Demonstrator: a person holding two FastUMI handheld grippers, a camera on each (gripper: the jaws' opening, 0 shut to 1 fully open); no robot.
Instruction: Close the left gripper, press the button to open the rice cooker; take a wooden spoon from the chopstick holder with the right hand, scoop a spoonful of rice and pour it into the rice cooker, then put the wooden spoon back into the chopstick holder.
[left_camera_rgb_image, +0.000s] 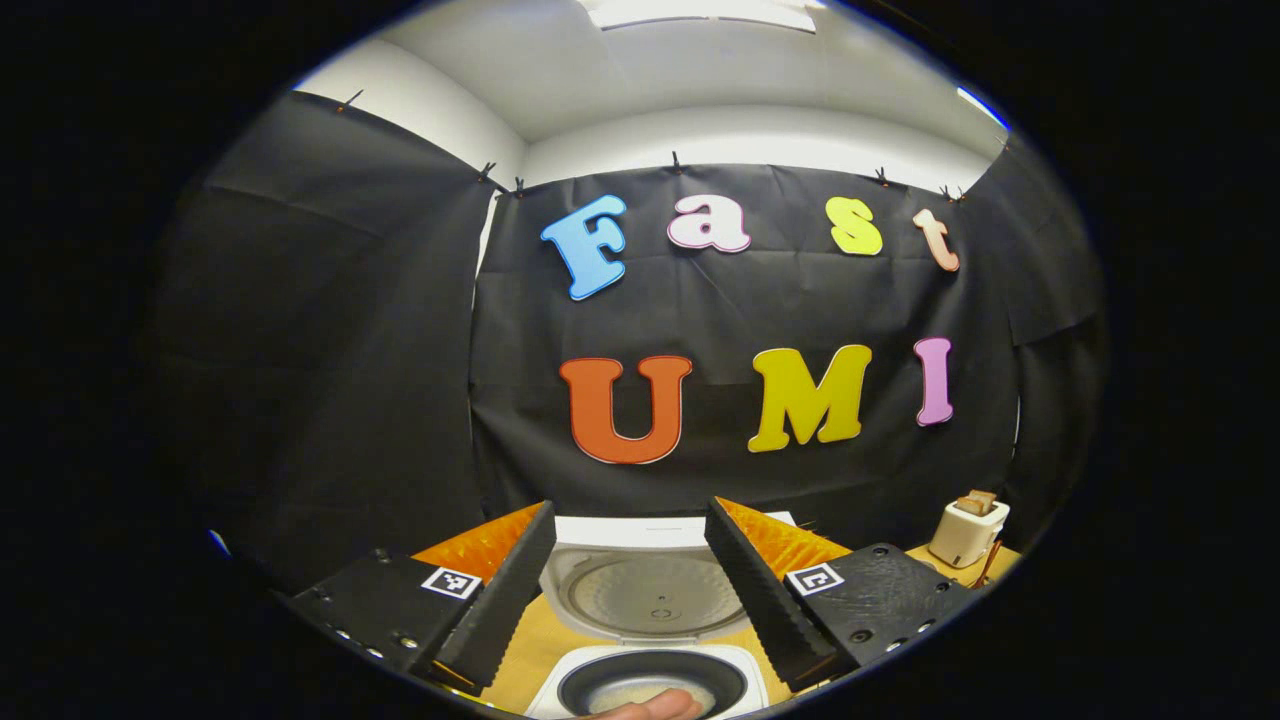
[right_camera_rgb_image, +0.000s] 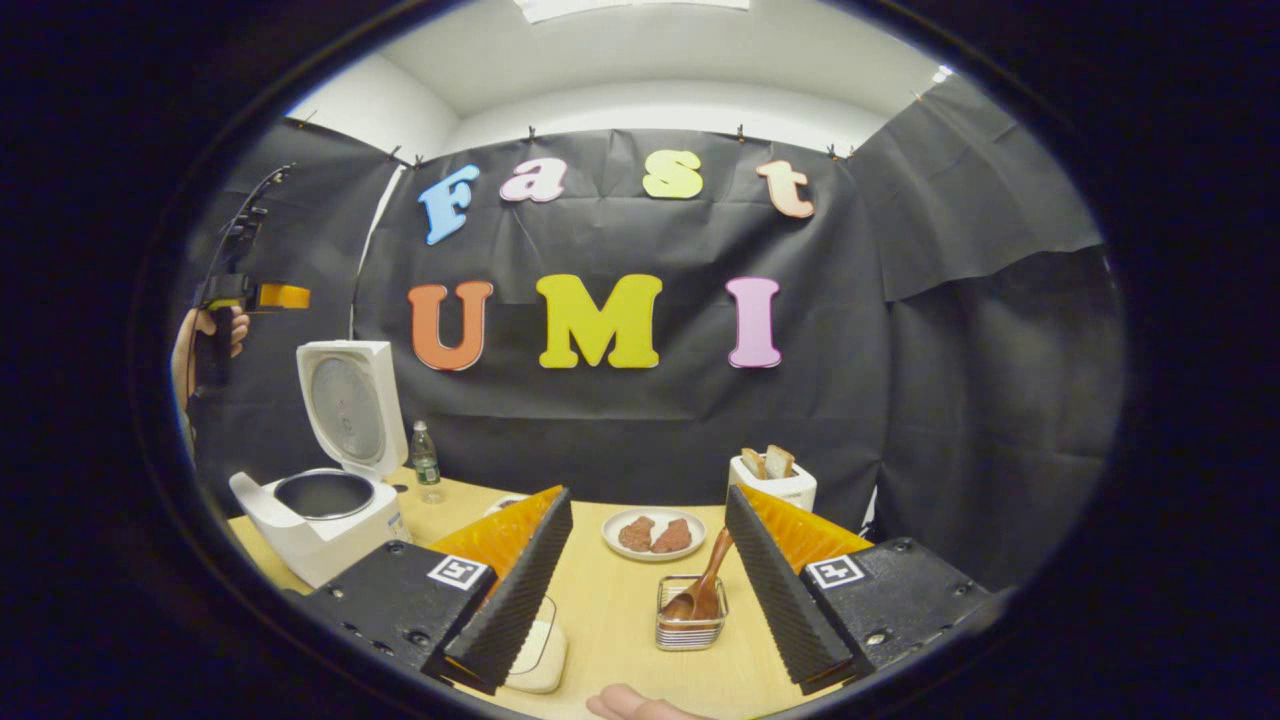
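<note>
Left gripper view: nearest, at the bottom edge, a fingertip (left_camera_rgb_image: 655, 708) shows over the open rice cooker (left_camera_rgb_image: 650, 680), whose pot holds some rice. The raised lid (left_camera_rgb_image: 645, 590) stands just behind it. The left gripper (left_camera_rgb_image: 630, 590) has its jaws wide apart, holding nothing. A toaster (left_camera_rgb_image: 967, 532) sits at lower right.

Right gripper view: at the bottom edge, a fingertip (right_camera_rgb_image: 640, 706). The right gripper (right_camera_rgb_image: 648, 585) is spread wide and empty. Between its jaws, low centre, the wooden spoon (right_camera_rgb_image: 700, 590) leans in the wire chopstick holder (right_camera_rgb_image: 690, 625). The spoon looks light, stiff and smooth; the upper handle is probably the best hold. The plate (right_camera_rgb_image: 655, 535) lies behind on the surface (right_camera_rgb_image: 620, 620).
</note>
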